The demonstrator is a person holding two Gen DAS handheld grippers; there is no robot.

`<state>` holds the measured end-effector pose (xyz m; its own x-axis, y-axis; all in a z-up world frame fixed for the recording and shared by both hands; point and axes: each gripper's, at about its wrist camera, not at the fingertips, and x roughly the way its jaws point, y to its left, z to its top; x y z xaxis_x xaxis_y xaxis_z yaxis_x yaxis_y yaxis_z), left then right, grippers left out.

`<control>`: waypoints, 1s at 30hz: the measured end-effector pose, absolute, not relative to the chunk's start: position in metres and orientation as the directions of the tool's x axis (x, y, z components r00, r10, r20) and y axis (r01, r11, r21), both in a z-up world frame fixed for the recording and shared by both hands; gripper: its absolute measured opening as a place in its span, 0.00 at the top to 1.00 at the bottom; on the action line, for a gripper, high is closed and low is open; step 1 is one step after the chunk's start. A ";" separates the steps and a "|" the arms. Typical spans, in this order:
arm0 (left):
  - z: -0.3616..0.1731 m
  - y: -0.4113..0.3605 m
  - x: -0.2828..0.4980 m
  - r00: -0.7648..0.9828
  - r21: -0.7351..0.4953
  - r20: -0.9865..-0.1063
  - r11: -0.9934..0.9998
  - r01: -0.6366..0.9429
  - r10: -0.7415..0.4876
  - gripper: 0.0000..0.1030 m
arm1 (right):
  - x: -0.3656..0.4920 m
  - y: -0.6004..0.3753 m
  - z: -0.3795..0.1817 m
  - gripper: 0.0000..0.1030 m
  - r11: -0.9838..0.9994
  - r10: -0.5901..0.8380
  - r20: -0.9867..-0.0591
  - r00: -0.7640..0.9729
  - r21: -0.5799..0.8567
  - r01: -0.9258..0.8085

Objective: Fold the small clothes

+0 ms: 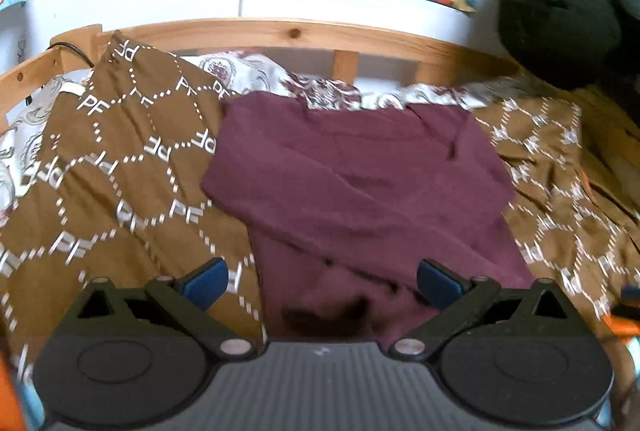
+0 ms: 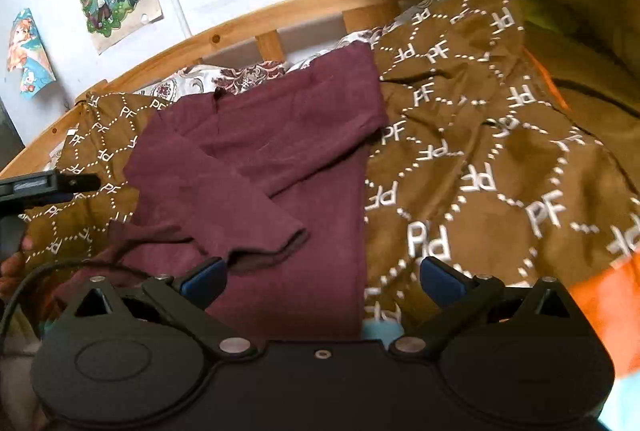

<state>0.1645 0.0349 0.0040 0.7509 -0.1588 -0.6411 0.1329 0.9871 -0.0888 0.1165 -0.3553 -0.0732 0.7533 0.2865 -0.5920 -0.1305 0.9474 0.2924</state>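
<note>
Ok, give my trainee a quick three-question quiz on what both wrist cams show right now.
1. True or false: the right gripper is clamped on the maroon shirt.
2. What does the shirt lie on? A) a bare floor B) a brown blanket with white letters C) a steel tray
3. Fill in: the sleeve nearest the right gripper is folded ____ the shirt's body.

Key
1. False: both the right and the left gripper stand wide open, with nothing between the pads.
2. B
3. over, it lies slanted across the front.
</note>
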 end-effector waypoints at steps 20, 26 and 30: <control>-0.049 -0.028 0.105 0.648 0.383 -0.755 0.868 0.316 0.097 0.03 | 0.048 -0.304 -0.037 0.01 0.928 0.238 -0.539 0.808 -0.119 -0.353; -0.046 -0.015 0.113 0.646 0.348 -0.756 0.901 0.261 0.105 0.35 | 0.050 -0.296 -0.045 0.01 0.921 0.216 -0.561 0.799 -0.155 -0.358; -0.039 -0.007 0.117 0.659 0.298 -0.749 0.923 0.243 0.068 0.85 | 0.055 -0.287 -0.052 0.01 0.911 0.191 -0.588 0.786 -0.192 -0.365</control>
<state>0.1167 -0.0070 -0.0391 0.6591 0.0680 -0.7490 0.2431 0.9232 0.2977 0.0550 -0.2873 -0.0516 0.7859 0.1913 -0.5881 -0.3654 0.9108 -0.1921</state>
